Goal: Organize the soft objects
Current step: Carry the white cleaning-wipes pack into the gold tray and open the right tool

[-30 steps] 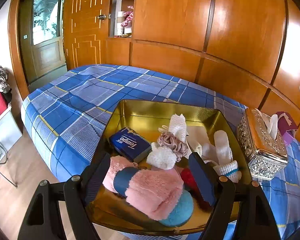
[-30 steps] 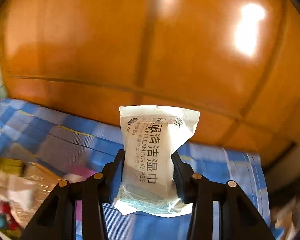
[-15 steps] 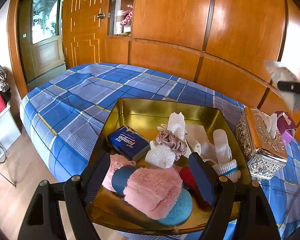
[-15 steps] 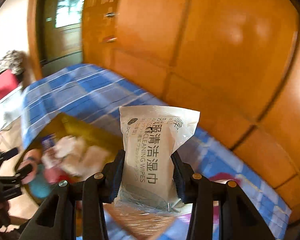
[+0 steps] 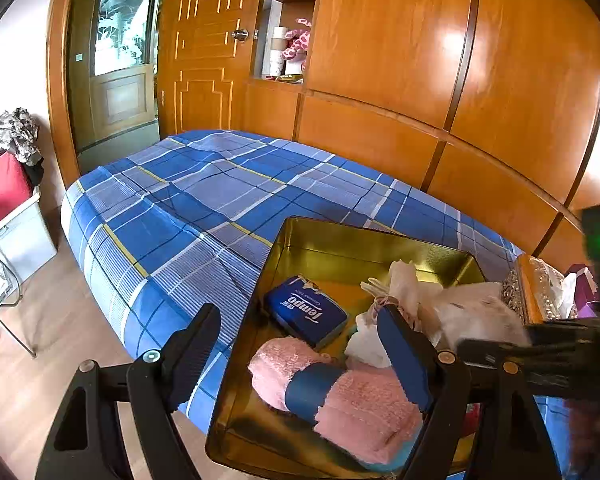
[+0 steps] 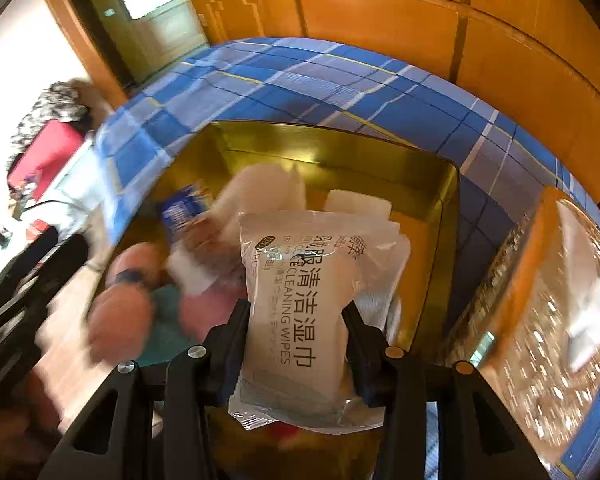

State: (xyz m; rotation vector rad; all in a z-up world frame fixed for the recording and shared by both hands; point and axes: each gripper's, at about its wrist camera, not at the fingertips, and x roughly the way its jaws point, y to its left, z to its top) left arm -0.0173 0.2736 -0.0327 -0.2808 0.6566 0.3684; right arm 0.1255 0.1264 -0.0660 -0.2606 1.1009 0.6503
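Blue plaid bed (image 5: 204, 208), gold tin (image 6: 440, 184) (contents blurred), right gripper (image 6: 296, 344) clamping wipes pack (image 6: 300, 300), left gripper (image 5: 300, 360) wide, empty.

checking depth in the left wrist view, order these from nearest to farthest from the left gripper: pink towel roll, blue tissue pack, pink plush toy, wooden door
1. pink towel roll, at the near end of the gold tin, just ahead of the left gripper
2. blue tissue pack, farther into the tin
3. and 4. pink plush toy in the wall niche and wooden door beside it: both far beyond the bed, too close to call
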